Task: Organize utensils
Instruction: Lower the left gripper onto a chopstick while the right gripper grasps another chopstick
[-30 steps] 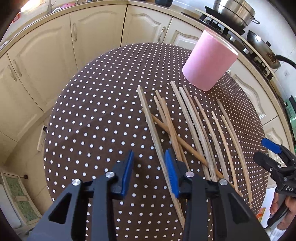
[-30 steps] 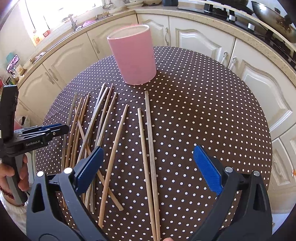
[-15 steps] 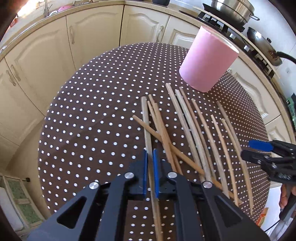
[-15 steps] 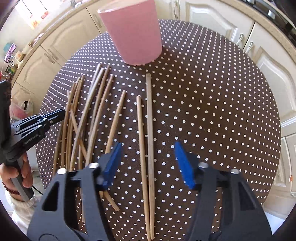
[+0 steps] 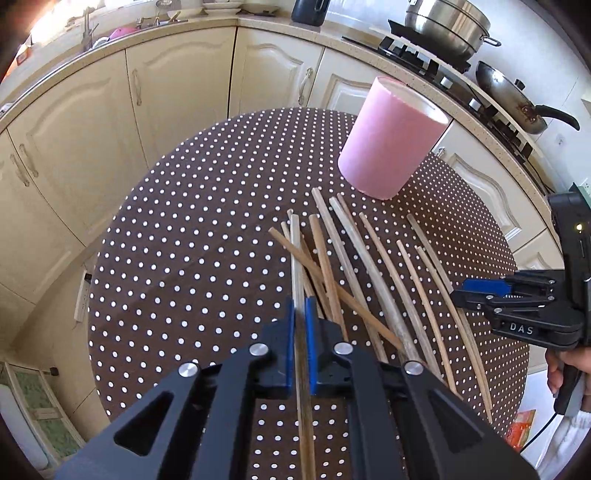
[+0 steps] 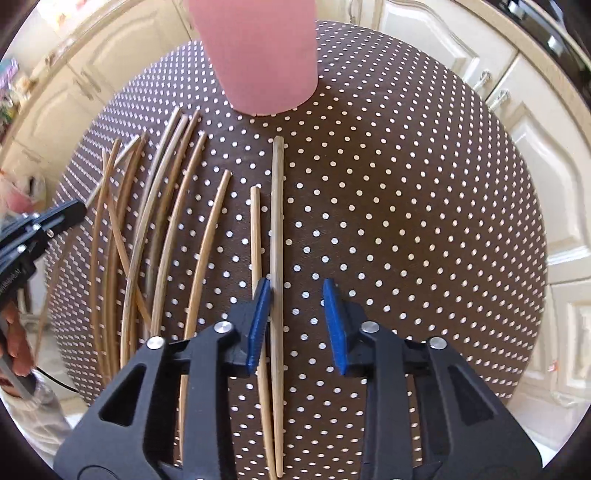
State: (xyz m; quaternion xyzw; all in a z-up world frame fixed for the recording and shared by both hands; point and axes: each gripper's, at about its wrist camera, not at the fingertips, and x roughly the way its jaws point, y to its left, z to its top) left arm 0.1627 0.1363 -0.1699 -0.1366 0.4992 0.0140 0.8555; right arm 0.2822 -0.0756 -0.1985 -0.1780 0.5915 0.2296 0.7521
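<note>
Several wooden chopsticks [image 5: 373, 266] lie fanned out on a round brown polka-dot table [image 5: 184, 258]. A pink cylinder holder [image 5: 391, 140] stands upright at the far side; it also shows in the right wrist view [image 6: 262, 51]. My left gripper [image 5: 300, 314] is shut on one pale chopstick [image 5: 295, 251] at the left of the pile. My right gripper [image 6: 297, 291] is open and low over the table, its jaws around the rightmost chopstick [image 6: 277, 229], with the left pad touching it. The right gripper also shows in the left wrist view [image 5: 480, 291].
Cream kitchen cabinets [image 5: 177, 85] curve around the table. A stove with a steel pot [image 5: 447, 26] and a wok [image 5: 509, 99] stands at the back right. The right half of the table [image 6: 406, 221] holds no chopsticks.
My left gripper closed on a chopstick and has lifted its near end. My right gripper came down and forward over the rightmost chopstick, with its jaws narrowing.
</note>
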